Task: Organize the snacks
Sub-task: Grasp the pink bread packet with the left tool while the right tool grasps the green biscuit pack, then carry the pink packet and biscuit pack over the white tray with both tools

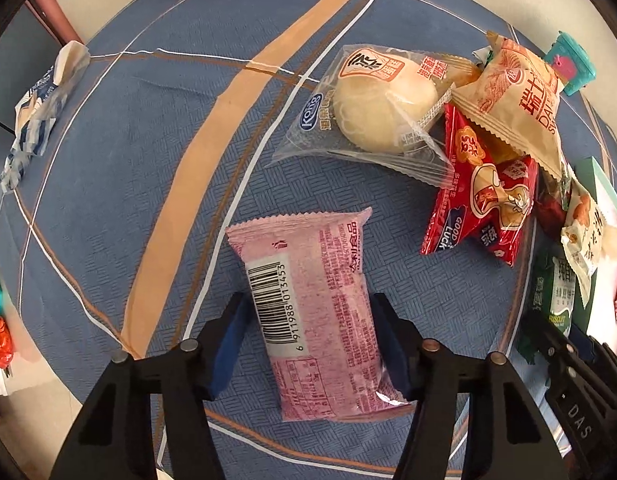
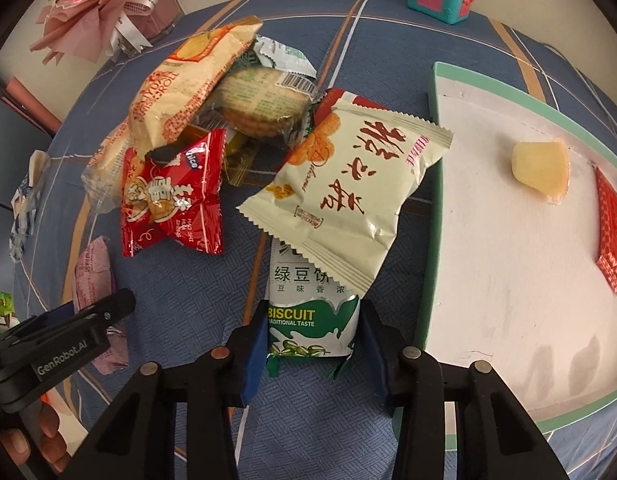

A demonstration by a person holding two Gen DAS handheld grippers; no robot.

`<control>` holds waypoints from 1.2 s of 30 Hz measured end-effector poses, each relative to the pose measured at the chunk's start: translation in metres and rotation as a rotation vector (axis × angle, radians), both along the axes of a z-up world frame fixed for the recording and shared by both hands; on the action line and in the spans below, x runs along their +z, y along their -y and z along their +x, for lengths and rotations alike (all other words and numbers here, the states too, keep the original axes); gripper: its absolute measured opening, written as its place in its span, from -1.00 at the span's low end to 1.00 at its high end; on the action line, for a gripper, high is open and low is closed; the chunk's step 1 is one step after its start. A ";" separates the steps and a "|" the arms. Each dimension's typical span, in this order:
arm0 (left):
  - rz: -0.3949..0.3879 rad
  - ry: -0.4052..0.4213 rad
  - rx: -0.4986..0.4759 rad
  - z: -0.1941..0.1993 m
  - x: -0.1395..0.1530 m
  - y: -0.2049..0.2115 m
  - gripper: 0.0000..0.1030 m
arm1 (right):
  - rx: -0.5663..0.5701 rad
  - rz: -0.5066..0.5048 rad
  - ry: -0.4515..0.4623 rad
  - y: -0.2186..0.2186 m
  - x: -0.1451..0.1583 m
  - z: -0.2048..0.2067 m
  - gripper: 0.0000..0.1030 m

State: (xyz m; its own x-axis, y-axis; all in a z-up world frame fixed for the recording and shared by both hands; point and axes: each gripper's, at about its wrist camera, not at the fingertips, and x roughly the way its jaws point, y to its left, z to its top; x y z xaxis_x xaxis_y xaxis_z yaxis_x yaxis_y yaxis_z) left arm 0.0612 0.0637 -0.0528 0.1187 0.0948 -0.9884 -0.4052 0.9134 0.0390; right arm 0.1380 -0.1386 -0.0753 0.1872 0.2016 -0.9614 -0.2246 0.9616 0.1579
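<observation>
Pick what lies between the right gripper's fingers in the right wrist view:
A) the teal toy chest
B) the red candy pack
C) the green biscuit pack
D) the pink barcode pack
C: the green biscuit pack lies on the cloth between the right gripper's blue pads.

Both grippers point down: the left gripper (image 1: 314,344) clamps a packet, the right gripper (image 2: 314,354) likewise.
</observation>
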 end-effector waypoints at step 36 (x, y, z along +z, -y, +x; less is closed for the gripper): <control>0.172 0.280 -0.010 -0.014 0.116 0.078 -0.27 | -0.026 0.256 0.113 0.044 0.111 -0.043 -0.19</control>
